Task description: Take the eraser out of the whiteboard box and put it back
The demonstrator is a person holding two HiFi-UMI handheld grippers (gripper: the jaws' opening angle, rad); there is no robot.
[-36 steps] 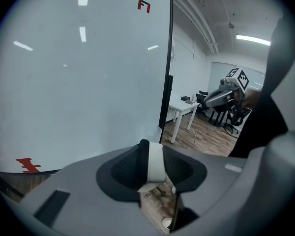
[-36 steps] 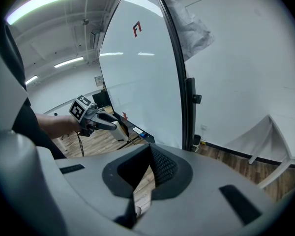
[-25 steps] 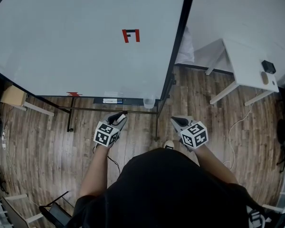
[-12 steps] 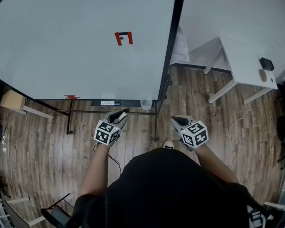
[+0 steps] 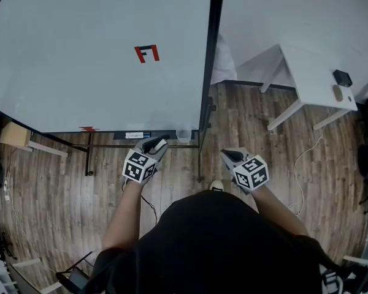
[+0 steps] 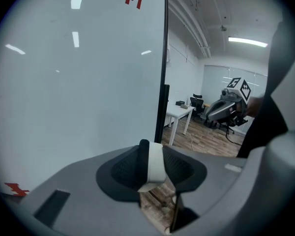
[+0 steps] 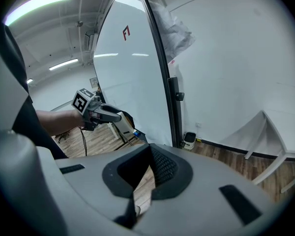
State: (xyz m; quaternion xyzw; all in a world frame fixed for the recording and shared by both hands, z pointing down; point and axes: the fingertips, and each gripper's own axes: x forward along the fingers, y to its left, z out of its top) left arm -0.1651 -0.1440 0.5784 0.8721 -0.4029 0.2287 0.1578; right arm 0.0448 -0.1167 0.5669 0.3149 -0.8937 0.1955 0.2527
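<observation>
Now our left gripper (image 5: pixel 156 146) clamps the eraser (image 6: pixel 156 163) across its flat sides; it looks light and slightly soft, so we squeeze gently; the right gripper (image 7: pixel 145 173) is open, empty.

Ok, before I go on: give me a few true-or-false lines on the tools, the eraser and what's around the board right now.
1. The left tool grips the eraser. True.
2. The right tool holds a marker. False: its jaws stand apart, and only floor shows between them.
3. The whiteboard bears a red and black mark. True.
4. In the head view, the white table stands left of the board. False: it stands to the right, past the board's dark edge.
5. The floor is carpeted. False: it is wood planks.
</observation>
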